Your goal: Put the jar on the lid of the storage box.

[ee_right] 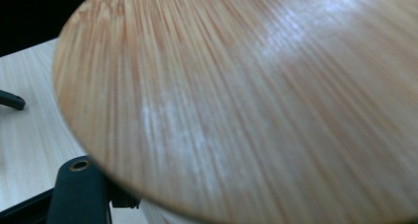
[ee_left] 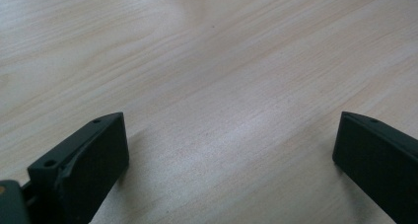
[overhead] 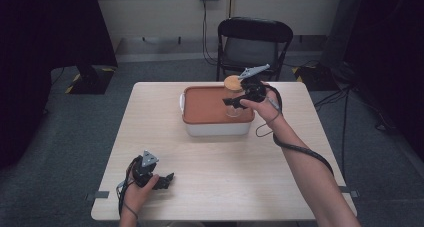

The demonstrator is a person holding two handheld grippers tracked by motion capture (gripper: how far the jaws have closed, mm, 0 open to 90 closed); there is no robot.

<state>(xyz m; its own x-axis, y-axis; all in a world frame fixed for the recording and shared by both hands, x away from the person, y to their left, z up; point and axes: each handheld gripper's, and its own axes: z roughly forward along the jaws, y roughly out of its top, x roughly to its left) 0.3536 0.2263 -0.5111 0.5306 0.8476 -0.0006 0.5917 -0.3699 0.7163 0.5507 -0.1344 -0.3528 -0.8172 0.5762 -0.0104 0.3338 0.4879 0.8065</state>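
High view, pale wood table (overhead: 220, 167), grey carpet (overhead: 65, 137), black chair (overhead: 254, 42).

Counted one wooden table (overhead: 220, 162). One white storage box (overhead: 217, 127) with one orange lid (overhead: 207, 107) stood near its far edge. One clear jar (overhead: 233, 107), one round bamboo lid (overhead: 232, 82). Two handheld grippers: left gripper (overhead: 167, 179), right gripper (overhead: 234, 102). One black folding chair (overhead: 254, 44) beyond the far edge.

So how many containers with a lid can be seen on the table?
2: a white box with an orange lid at the table's far middle, and a clear jar with a wooden lid at the box's right end, held by the right gripper.
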